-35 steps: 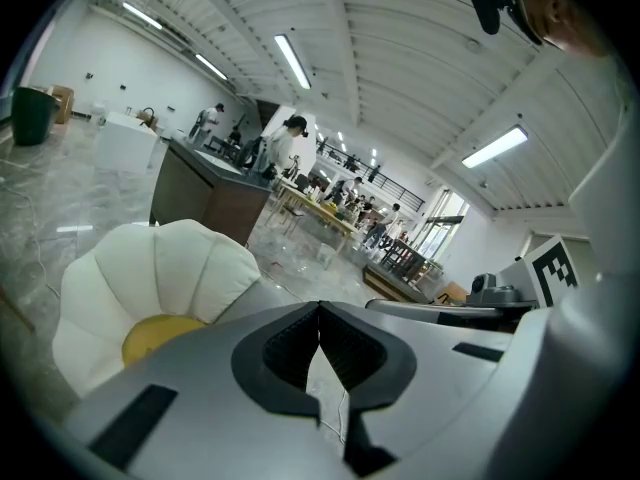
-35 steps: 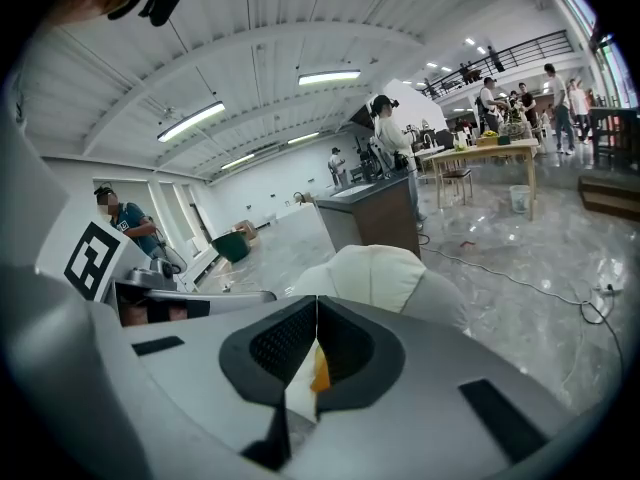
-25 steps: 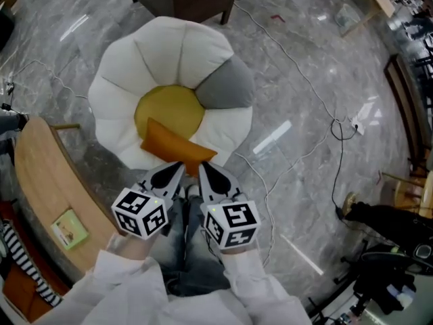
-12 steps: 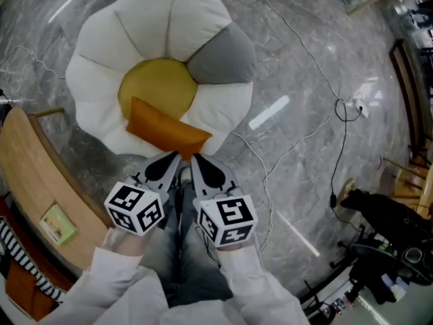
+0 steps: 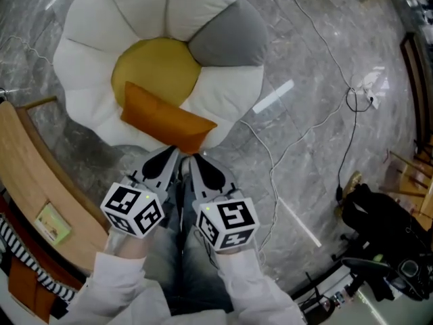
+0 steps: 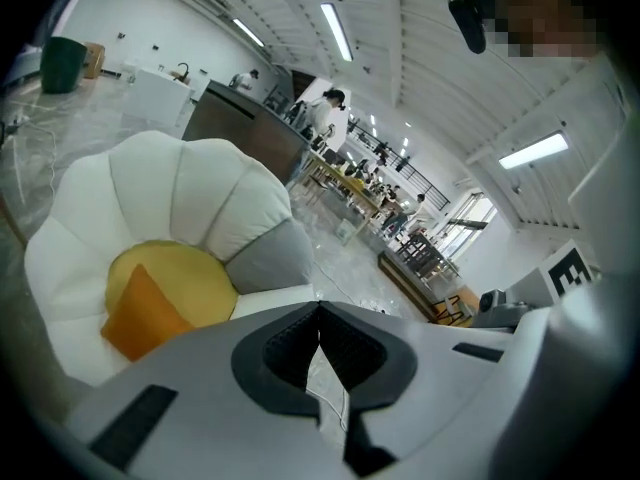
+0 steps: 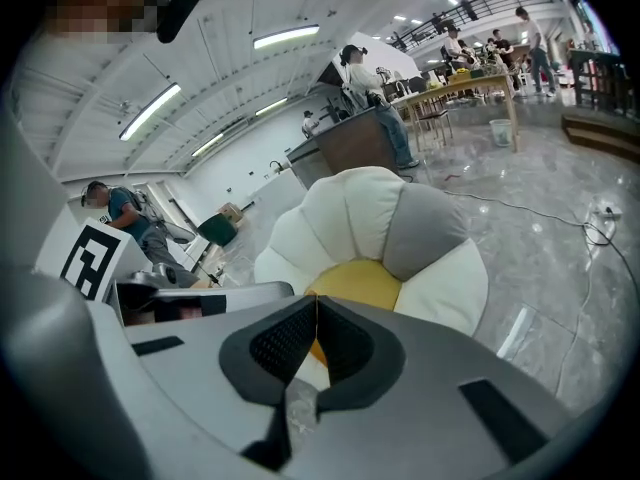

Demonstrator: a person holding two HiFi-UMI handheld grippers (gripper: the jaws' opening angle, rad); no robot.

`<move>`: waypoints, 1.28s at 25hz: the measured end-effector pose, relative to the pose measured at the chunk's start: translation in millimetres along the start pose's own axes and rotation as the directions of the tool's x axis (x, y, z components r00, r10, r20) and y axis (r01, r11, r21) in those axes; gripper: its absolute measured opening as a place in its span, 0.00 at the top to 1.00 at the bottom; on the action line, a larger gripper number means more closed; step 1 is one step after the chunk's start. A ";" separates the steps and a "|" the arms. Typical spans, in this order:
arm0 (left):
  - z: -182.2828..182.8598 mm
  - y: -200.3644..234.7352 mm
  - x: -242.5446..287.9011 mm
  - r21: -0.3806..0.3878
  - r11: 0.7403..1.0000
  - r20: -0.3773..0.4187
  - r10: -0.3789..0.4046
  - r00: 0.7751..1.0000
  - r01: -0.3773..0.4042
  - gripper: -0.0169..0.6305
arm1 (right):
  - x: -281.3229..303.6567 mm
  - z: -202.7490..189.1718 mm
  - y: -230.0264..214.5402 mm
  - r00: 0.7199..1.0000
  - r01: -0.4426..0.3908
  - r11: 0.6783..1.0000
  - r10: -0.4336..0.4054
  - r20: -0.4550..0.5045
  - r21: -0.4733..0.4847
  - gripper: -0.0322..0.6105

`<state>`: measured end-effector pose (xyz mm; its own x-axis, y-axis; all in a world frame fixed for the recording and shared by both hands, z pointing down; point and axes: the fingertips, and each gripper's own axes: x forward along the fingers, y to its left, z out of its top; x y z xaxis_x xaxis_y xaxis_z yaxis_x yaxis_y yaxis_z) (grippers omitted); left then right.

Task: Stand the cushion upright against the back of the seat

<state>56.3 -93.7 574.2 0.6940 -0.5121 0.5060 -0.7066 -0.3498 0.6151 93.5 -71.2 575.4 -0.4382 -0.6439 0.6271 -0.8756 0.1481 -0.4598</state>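
**Seat, one.** The flower-shaped floor seat (image 5: 162, 12) stood on the grey marble floor (image 5: 304, 147). It had one round yellow centre (image 5: 152, 63) ringed by padded petals. One petal (image 5: 230, 36) was grey and the others were white.

**Cushion, one.** The orange cushion (image 5: 162, 116) lay low across the front of the seat. It lay partly on the near edge of the yellow centre and partly on the front white petal. It was not upright, and it was clear of the back petals.

**Grippers, two.** The left gripper (image 5: 169, 160) and the right gripper (image 5: 201, 164) were side by side, just short of the cushion's near edge. Both pointed toward the seat. On each gripper the jaws were pressed together with nothing between them. Each carried one marker cube, on the left (image 5: 134, 210) and on the right (image 5: 227, 223).

**Table, one.** A curved wooden table (image 5: 34, 175) stood to the left of the seat, with one small card (image 5: 52, 222) lying on it.

**Cable.** One black cable (image 5: 346, 144) trailed over the floor, well to the right of the seat.
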 end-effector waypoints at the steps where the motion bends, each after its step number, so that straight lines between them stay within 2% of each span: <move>1: -1.7 2.9 2.9 -0.004 1.000 0.002 0.003 1.000 -0.003 0.96 | 3.3 -4.0 -2.8 1.000 0.003 1.000 -0.003 -0.005 0.006 0.93; 8: -20.3 20.6 22.5 -0.007 1.000 -0.023 -0.004 1.000 0.004 0.96 | 30.7 -23.0 -28.2 0.999 0.012 1.000 -0.012 -0.030 0.011 0.93; 17: -48.1 43.5 35.4 -0.019 1.000 -0.058 0.024 0.998 -0.025 0.96 | 51.4 -36.4 -30.6 0.997 -0.031 0.999 0.029 -0.073 -0.033 0.93; 26: -76.6 65.4 56.1 -0.042 0.998 -0.077 0.044 0.996 -0.048 0.96 | 82.6 -53.8 -60.2 0.996 -0.019 1.000 0.018 -0.090 -0.003 0.93; 32: -84.4 75.4 78.3 -0.048 0.998 -0.079 0.042 0.996 -0.046 0.96 | 96.3 -63.5 -79.7 0.996 0.010 0.998 -0.004 -0.085 0.069 0.93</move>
<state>68.9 -94.0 711.2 0.6727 -0.4626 0.5775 -0.7301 -0.2878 0.6198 108.1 -97.4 712.3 -0.4502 -0.5784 0.6803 -0.8639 0.0896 -0.4956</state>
